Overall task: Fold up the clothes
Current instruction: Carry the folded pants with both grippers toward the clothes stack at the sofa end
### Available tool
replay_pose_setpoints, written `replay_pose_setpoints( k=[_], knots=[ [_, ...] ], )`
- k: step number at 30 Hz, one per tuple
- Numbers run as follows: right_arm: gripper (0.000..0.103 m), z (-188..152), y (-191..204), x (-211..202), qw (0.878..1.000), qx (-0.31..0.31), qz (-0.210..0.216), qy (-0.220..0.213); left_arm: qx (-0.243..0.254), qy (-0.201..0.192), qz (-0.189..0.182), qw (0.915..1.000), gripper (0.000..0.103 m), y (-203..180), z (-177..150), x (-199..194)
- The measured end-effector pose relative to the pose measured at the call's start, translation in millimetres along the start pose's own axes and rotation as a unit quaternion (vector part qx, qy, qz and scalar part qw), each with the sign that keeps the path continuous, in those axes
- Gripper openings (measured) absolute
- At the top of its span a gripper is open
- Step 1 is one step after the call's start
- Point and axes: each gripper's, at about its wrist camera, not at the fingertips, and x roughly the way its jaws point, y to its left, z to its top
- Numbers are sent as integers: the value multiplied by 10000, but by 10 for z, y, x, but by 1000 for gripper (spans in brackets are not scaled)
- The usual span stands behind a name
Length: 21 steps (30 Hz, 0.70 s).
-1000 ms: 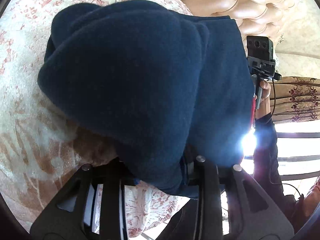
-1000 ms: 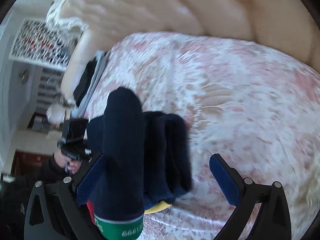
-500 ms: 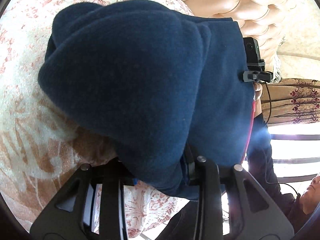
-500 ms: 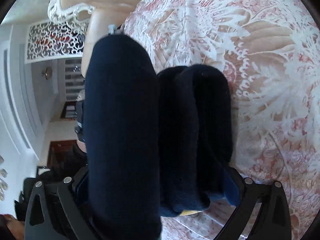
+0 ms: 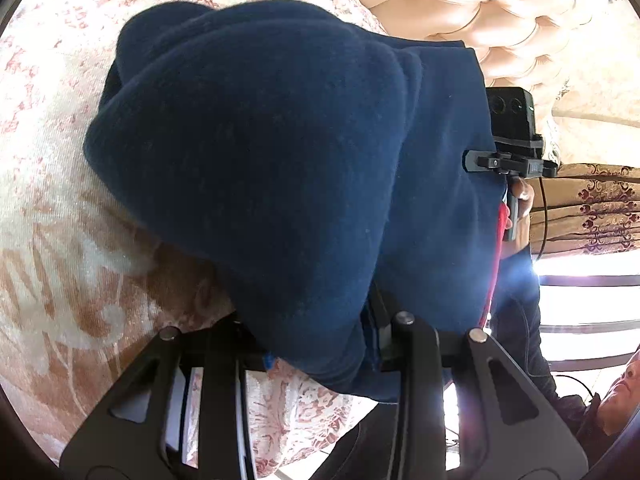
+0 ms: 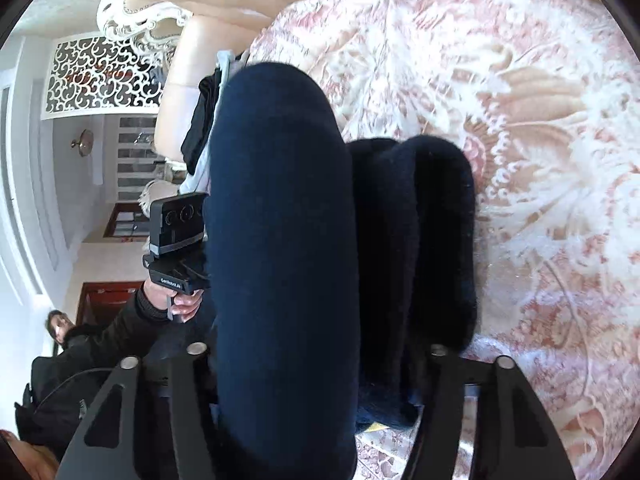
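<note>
Navy fleece garment is thick, soft and floppy with a napped, grippy surface, probably light; it is bunched in rounded folds above the floral bedspread, so I'd grip at folded edges where layers stack. Left tool is pinching a fold near its lower edge; right tool is clamped around several stacked folds (fingertips buried in cloth), with the tufted headboard behind the garment.
</note>
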Motion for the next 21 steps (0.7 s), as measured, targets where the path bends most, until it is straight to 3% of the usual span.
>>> replay_pose_setpoints(
  k=[6,16,21],
  knots=[
    [48,-88,165,-180,9993,-107,33,-348,286,-199,33,9994,30,-299,59,-153],
    [47,-542,465,-523,9909,-166,492,-1244,994,-515,-35,9937,28,-1080,212,-576],
    [47,-697,798,-605,9885,-126,431,-1444,1144,-609,-157,9914,28,-1254,162,-811]
  ],
)
